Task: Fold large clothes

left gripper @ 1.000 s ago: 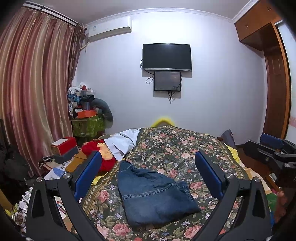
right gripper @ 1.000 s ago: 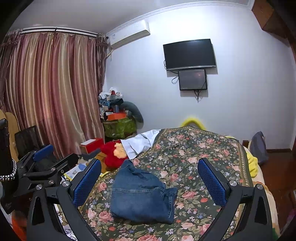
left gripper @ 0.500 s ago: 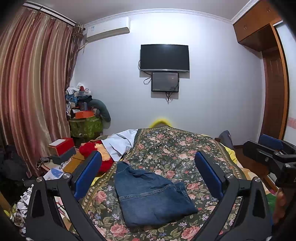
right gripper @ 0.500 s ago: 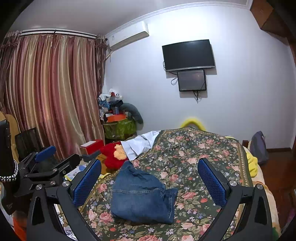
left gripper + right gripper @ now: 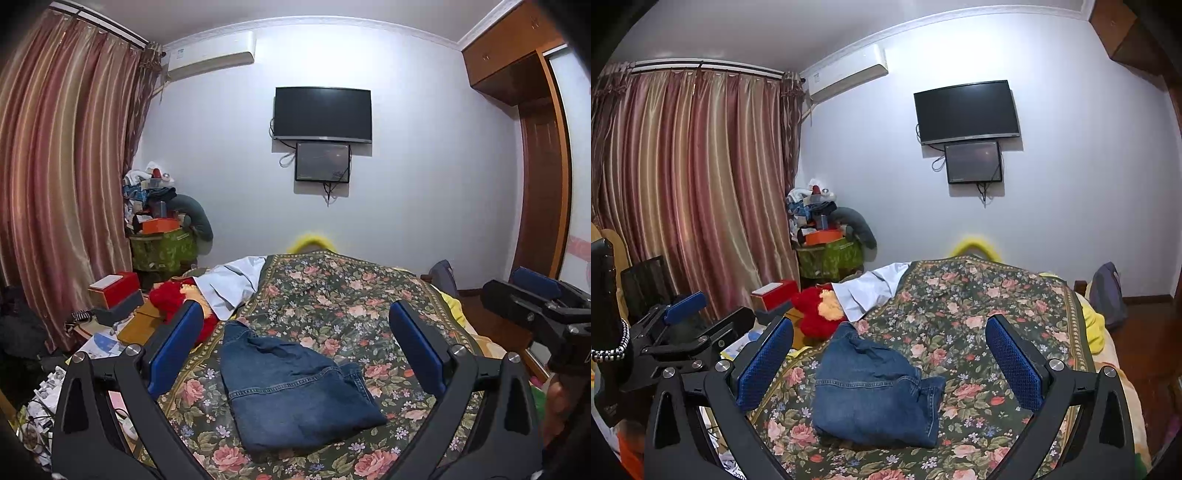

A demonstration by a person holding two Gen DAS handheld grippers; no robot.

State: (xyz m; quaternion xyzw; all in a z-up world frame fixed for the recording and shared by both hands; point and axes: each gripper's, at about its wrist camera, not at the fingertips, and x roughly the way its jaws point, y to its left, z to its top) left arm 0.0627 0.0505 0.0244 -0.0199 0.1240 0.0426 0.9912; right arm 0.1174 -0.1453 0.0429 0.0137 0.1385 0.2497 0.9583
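Observation:
Folded blue denim jeans point(image 5: 291, 387) point(image 5: 875, 391) lie in a compact bundle on the floral bedspread point(image 5: 351, 295) point(image 5: 979, 295), near its front left side. My left gripper point(image 5: 295, 347) hangs open above and in front of the jeans, with nothing between its blue pads. My right gripper point(image 5: 890, 362) is also open and empty, held above the bundle. In the left wrist view the right gripper point(image 5: 535, 299) shows at the right edge. The right wrist view shows the left gripper point(image 5: 683, 325) at the left edge.
A white garment point(image 5: 232, 284) and a red plush toy point(image 5: 820, 310) lie at the bed's far left. Boxes and clutter point(image 5: 114, 291) crowd the floor by the striped curtain point(image 5: 55, 184). A wall TV point(image 5: 321, 112) hangs ahead. A wooden wardrobe point(image 5: 535, 147) stands on the right.
Both grippers have drifted slightly, so the jeans sit a little lower and more to the left in view. The jeans themselves have not moved.

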